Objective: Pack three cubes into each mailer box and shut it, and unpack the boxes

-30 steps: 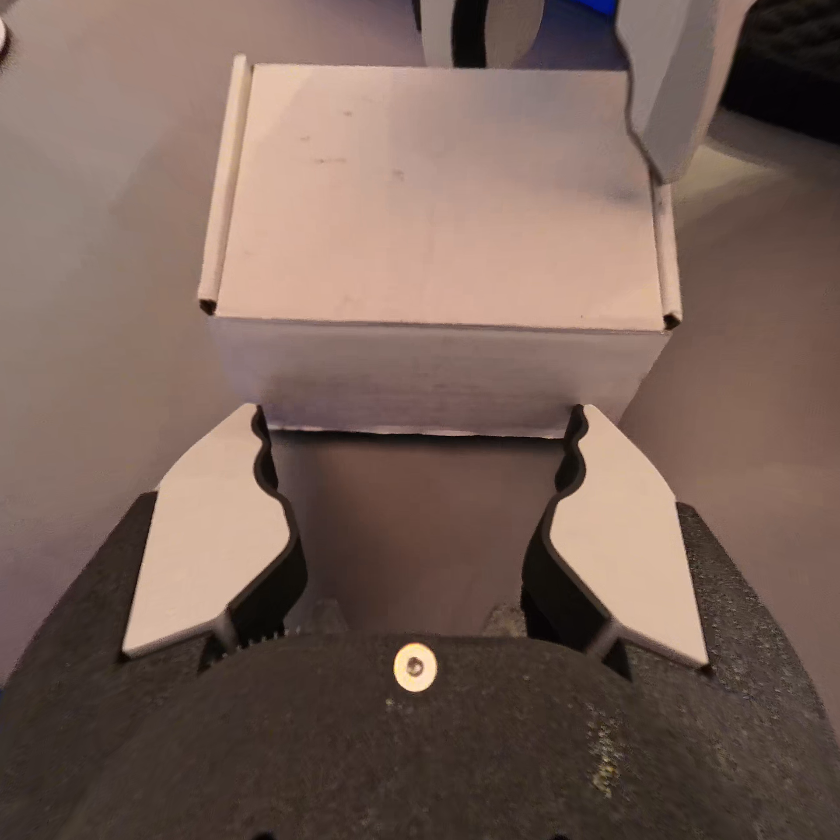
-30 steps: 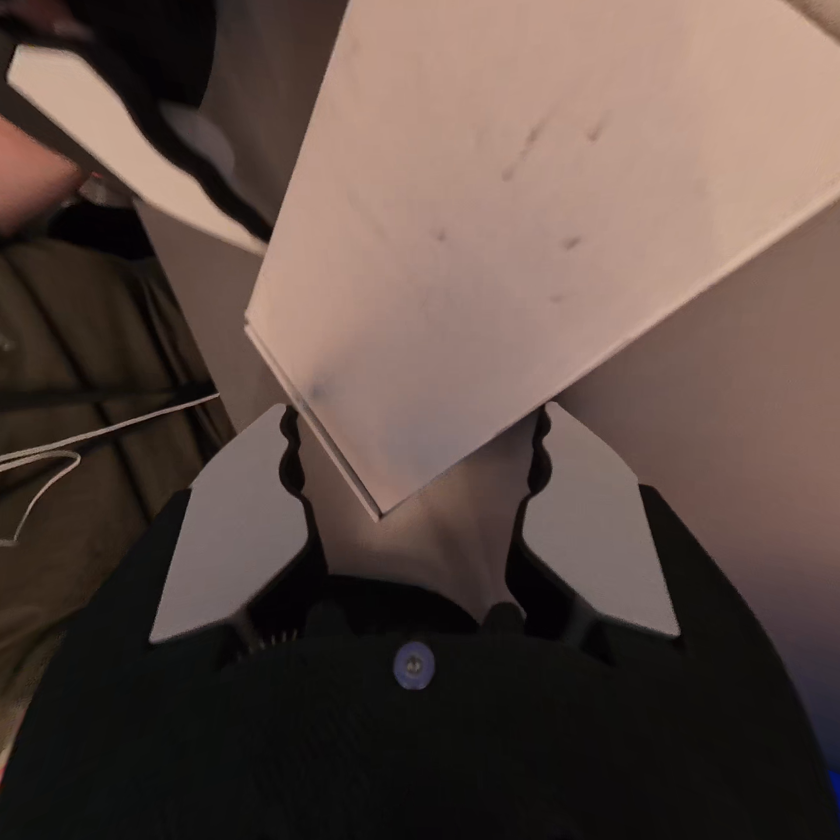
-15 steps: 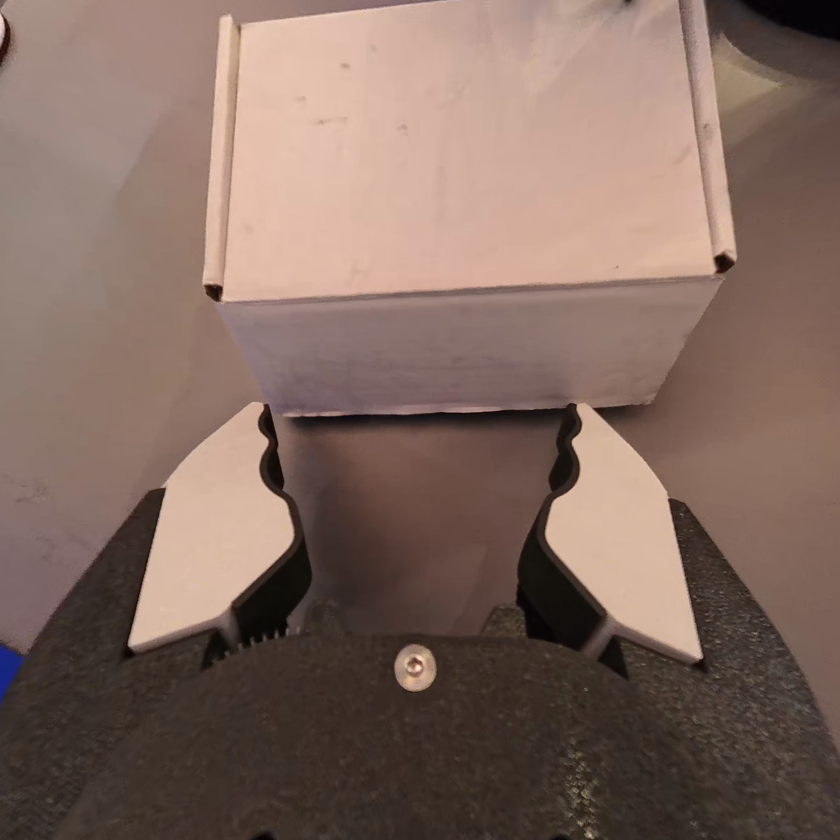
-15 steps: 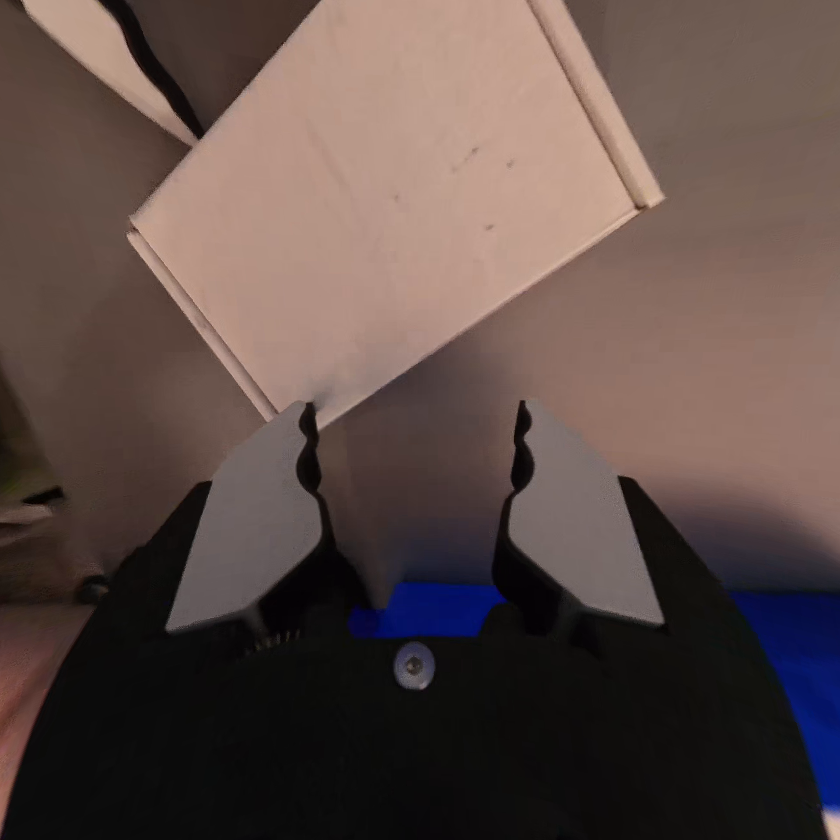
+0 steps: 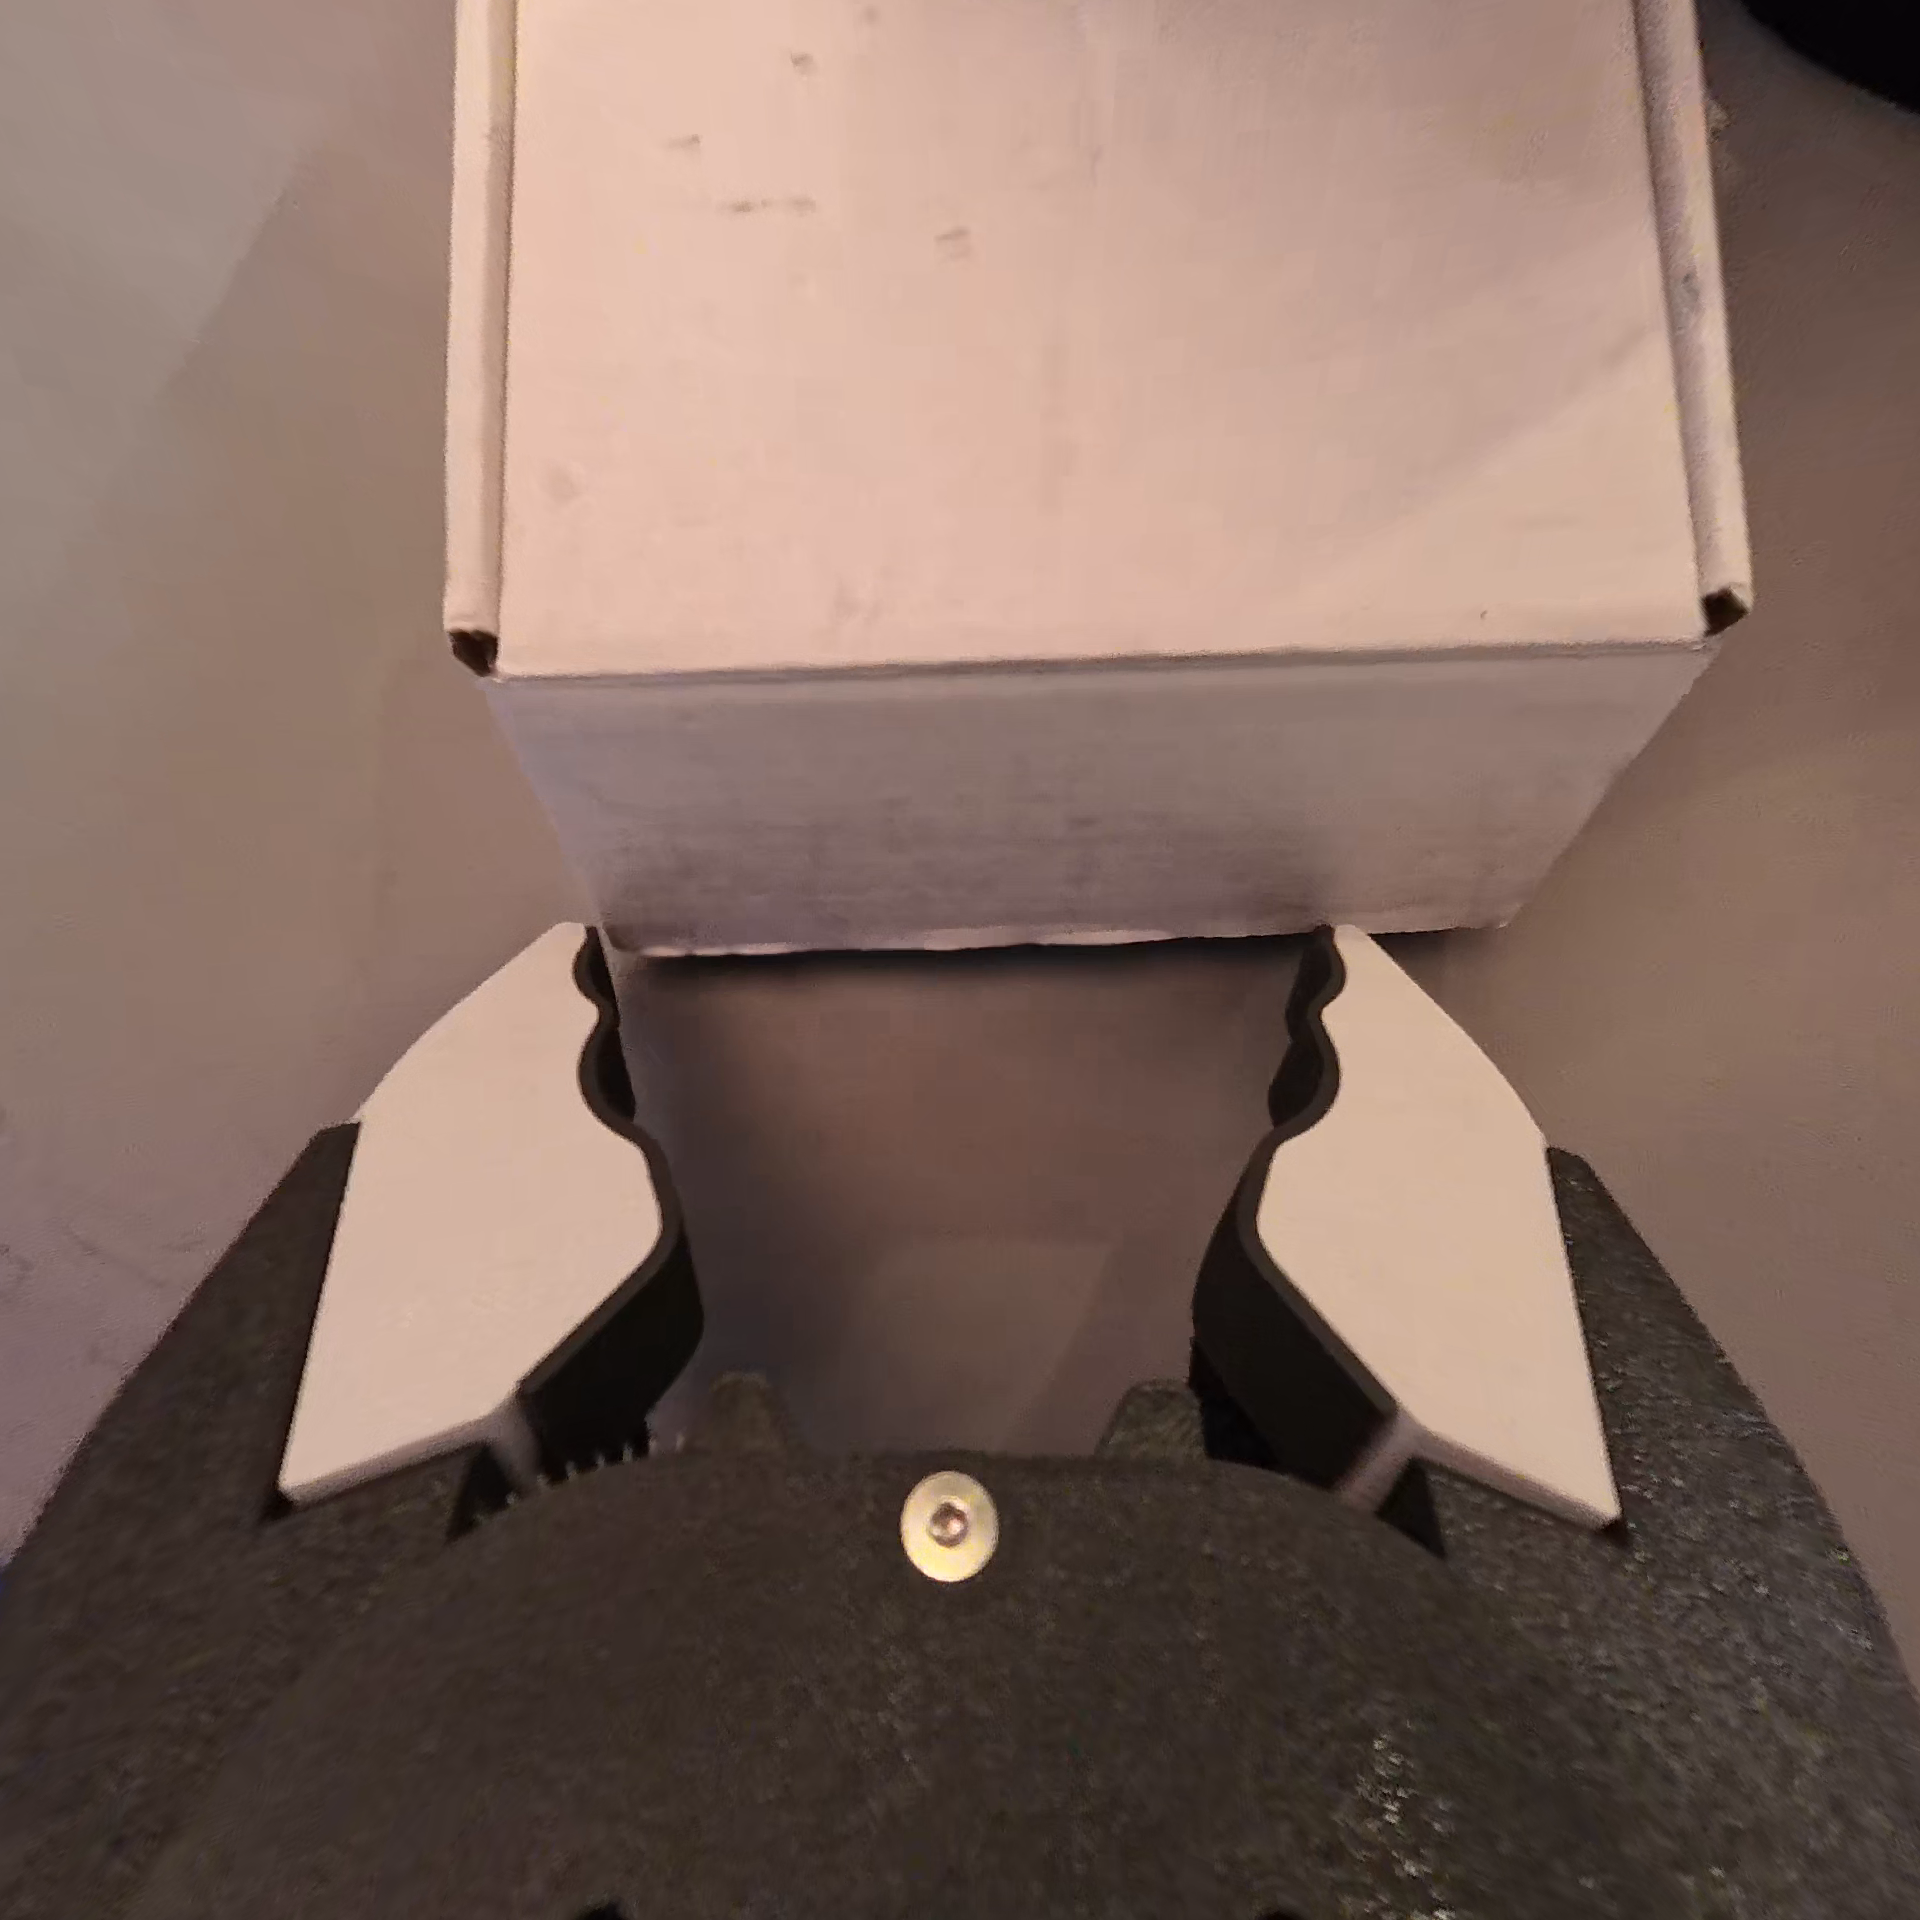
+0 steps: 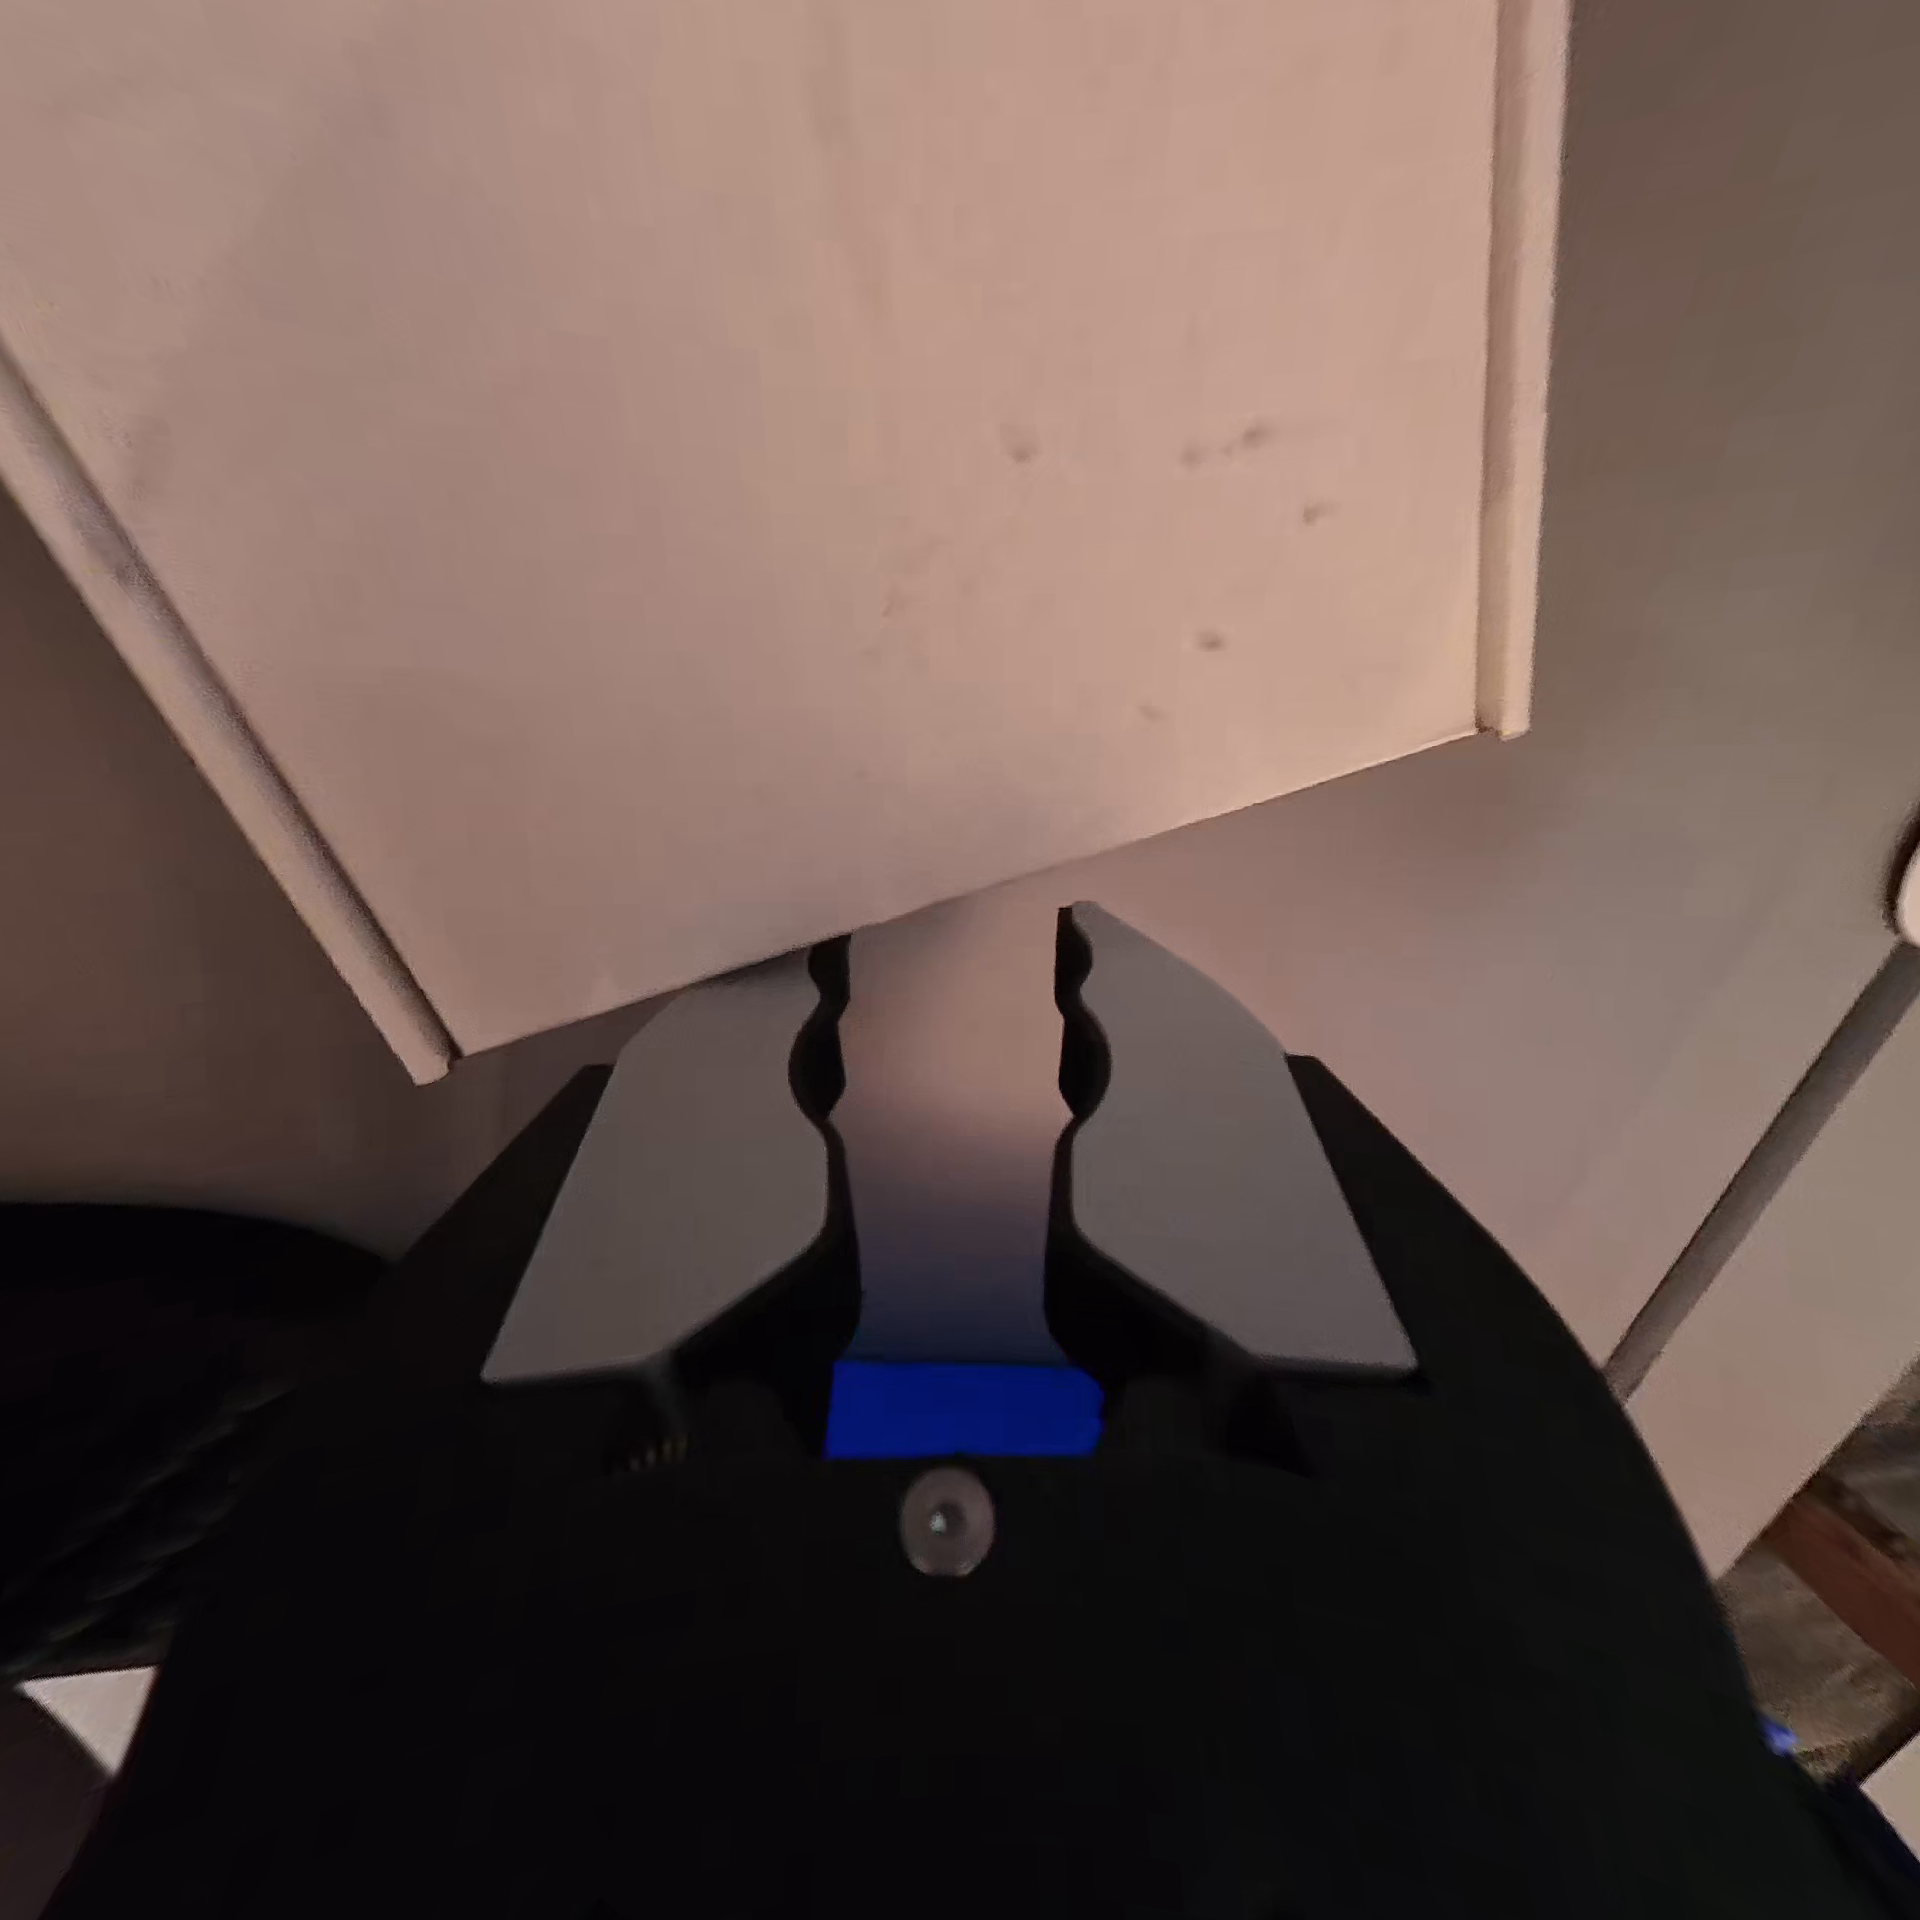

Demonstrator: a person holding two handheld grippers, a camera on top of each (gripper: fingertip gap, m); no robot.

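Grey tabletop (image 5: 208,520) carries a closed white mailer box (image 5: 1091,364), and I place everything else by that box; my left gripper (image 5: 961,940) sits just before its front wall, jaws spread wide and empty, tips right at the wall's lower edge; whether they touch it I cannot tell. From the right wrist view the box (image 6: 779,416) lies turned at an angle; my right gripper (image 6: 954,935) is at its near edge, jaws narrowly parted, holding nothing, left tip under the lid's edge; a blue strip (image 6: 961,1408) shows behind the jaws.
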